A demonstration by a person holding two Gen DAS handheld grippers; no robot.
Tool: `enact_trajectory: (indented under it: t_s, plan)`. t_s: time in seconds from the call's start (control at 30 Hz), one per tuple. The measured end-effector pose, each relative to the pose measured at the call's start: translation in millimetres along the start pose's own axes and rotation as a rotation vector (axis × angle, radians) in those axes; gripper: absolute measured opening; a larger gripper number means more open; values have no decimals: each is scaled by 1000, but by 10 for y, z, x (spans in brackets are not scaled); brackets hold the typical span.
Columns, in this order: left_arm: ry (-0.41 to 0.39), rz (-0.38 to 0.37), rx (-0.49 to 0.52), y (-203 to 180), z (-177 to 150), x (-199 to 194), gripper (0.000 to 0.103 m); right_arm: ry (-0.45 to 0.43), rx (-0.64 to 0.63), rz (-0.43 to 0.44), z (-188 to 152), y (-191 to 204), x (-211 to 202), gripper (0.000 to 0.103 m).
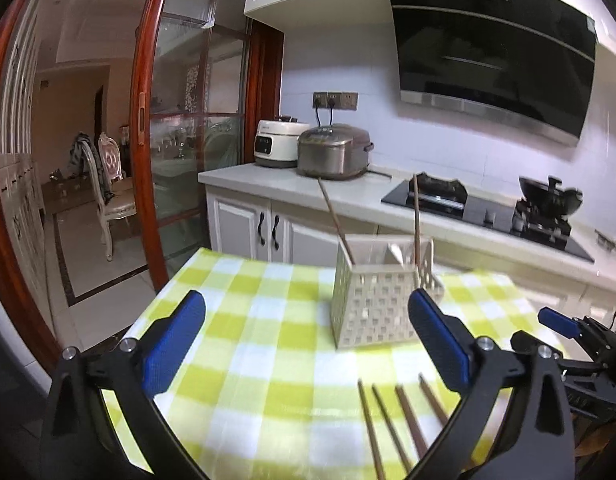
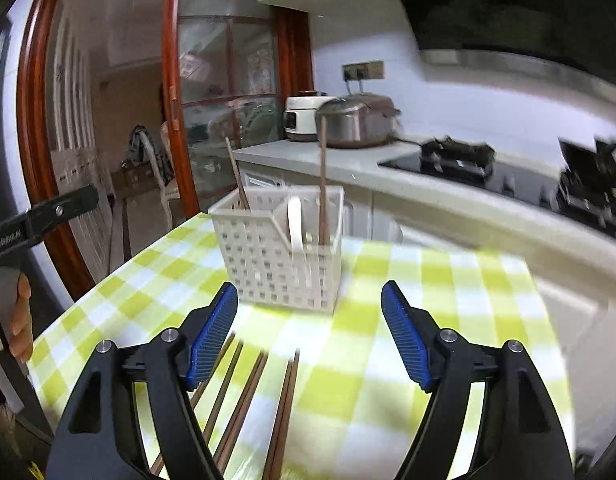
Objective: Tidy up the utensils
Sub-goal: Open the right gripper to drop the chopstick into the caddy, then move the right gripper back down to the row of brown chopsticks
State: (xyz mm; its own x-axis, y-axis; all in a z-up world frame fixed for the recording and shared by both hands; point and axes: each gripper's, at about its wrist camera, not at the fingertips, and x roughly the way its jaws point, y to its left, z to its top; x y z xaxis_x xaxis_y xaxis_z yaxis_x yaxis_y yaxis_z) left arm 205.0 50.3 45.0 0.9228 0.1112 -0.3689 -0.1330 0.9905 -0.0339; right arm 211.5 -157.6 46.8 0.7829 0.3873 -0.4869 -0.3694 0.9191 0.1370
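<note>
A white perforated utensil basket [image 1: 371,300] [image 2: 280,256] stands on the green checked tablecloth [image 1: 260,340] [image 2: 407,320]. It holds two brown chopsticks [image 1: 333,216] [image 2: 323,176] standing upright and a white spoon [image 2: 295,220]. Several brown chopsticks [image 1: 391,428] [image 2: 248,400] lie loose on the cloth in front of the basket. My left gripper [image 1: 308,336] is open and empty, above the cloth before the basket. My right gripper [image 2: 309,332] is open and empty, above the loose chopsticks. The right gripper also shows at the right edge of the left wrist view [image 1: 563,328].
Behind the table runs a kitchen counter [image 1: 268,184] with two rice cookers [image 1: 331,152] [image 2: 355,120] and a black gas hob [image 1: 487,208] [image 2: 507,176]. A wood-framed glass sliding door [image 1: 148,140] is at the left. The table's left edge drops to the tiled floor [image 1: 100,280].
</note>
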Motion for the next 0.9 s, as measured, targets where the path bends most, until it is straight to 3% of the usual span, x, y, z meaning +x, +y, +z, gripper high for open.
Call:
enact_trajectory:
  t_s: [0.13,0.47,0.63,0.9]
  plan:
    - [36,-1,46,-82,-278,-109,98,41,45,-24,-269,-30,-68,85]
    - [94,-43,54,-193,-695,-94,98,34,73,-108,-432,-117,-154,85]
    - [112,-46,42,-184,-791,-37,98,14,67,-102,-455,-100,-157,85]
    - [146,-43,40,-148,-917,65,98,65,92,-64,-492,-86,14,85]
